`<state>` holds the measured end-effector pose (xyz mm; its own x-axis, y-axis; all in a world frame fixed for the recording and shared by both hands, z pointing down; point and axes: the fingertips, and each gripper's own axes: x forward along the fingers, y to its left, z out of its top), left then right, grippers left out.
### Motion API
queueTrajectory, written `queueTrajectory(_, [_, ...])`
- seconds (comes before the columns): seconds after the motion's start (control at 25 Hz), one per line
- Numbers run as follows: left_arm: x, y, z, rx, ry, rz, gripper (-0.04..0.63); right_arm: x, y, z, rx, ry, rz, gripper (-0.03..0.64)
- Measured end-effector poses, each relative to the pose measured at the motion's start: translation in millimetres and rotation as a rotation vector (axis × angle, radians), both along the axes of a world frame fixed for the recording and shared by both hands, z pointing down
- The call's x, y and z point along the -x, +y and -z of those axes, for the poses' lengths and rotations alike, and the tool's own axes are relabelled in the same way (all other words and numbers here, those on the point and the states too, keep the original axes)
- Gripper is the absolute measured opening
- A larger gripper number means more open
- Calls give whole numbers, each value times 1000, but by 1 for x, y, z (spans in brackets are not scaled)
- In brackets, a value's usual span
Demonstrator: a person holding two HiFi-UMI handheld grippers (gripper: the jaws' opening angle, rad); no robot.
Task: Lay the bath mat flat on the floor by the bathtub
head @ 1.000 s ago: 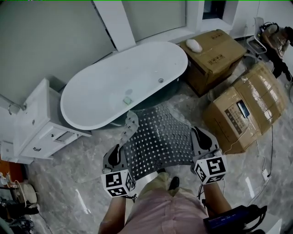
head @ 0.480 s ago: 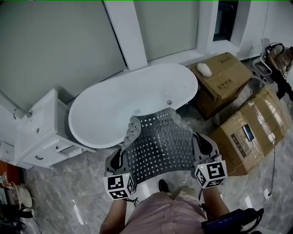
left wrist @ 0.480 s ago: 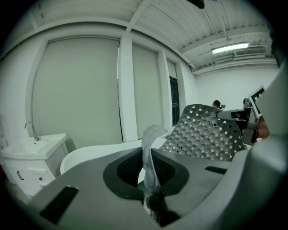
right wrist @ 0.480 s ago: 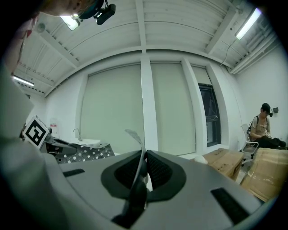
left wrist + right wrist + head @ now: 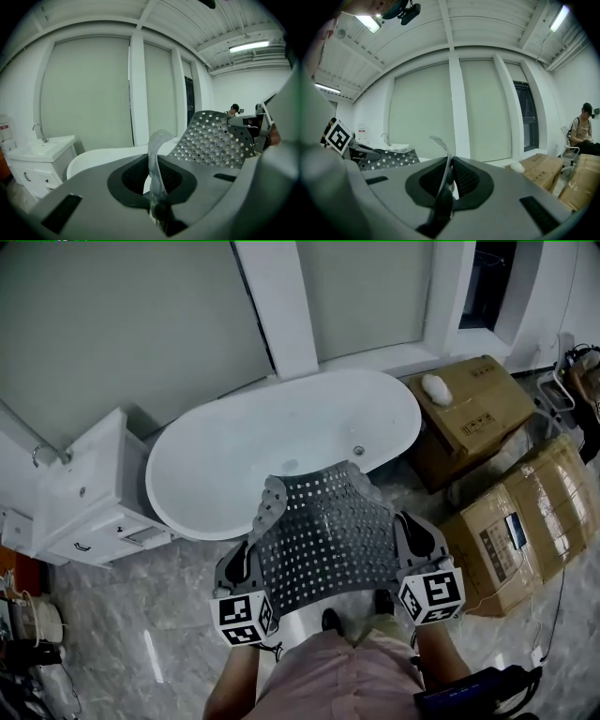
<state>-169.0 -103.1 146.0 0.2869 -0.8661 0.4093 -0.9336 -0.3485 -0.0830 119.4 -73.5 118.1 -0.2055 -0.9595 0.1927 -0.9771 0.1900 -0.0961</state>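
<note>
I hold a grey perforated bath mat [image 5: 323,535] stretched in the air between both grippers, its far edge hanging over the rim of the white oval bathtub [image 5: 244,451]. My left gripper [image 5: 246,563] is shut on the mat's near left edge, and a curled strip of mat [image 5: 157,154] stands up between its jaws. My right gripper [image 5: 412,545] is shut on the near right edge, with a thin edge of mat [image 5: 443,173] pinched in its jaws. The rest of the mat [image 5: 213,140] bulges to the right in the left gripper view.
A white vanity cabinet with sink [image 5: 80,502] stands left of the tub. Cardboard boxes [image 5: 473,413] [image 5: 520,521] crowd the right side. The marble floor [image 5: 159,615] lies below me, with my legs and shoes [image 5: 330,620] on it. A person [image 5: 583,129] sits far right.
The view has swung left and the mat has risen, from low over the floor beside the tub to held up with its far edge over the tub rim. Both grippers keep their hold.
</note>
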Motion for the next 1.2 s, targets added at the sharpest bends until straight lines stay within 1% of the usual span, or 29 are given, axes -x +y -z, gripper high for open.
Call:
queueTrajectory(0.44, [-34,7,3,0,-6,135,41,-35,-36,7,-7,11,148,31])
queueTrajectory(0.72, [-43,20,9,-10,-34,232,41,-42,-51,6,-18,-15,247,31])
queueTrajectory(0.84, [-42,34,9,-12,-44,287,41,-40,-52,2,-18,-27,302,31])
queueTrajectory(1.0, [-34,66,4,-1,-49,372,41,-29,-42,-5,-13,-35,376,31])
queueTrajectory(1.12, [-28,86,-1,23,-47,426,41,-24,-37,-10,6,-35,416,31])
queueTrajectory(1.2, [-34,87,-6,46,-49,448,41,-31,-44,-17,27,-37,432,31])
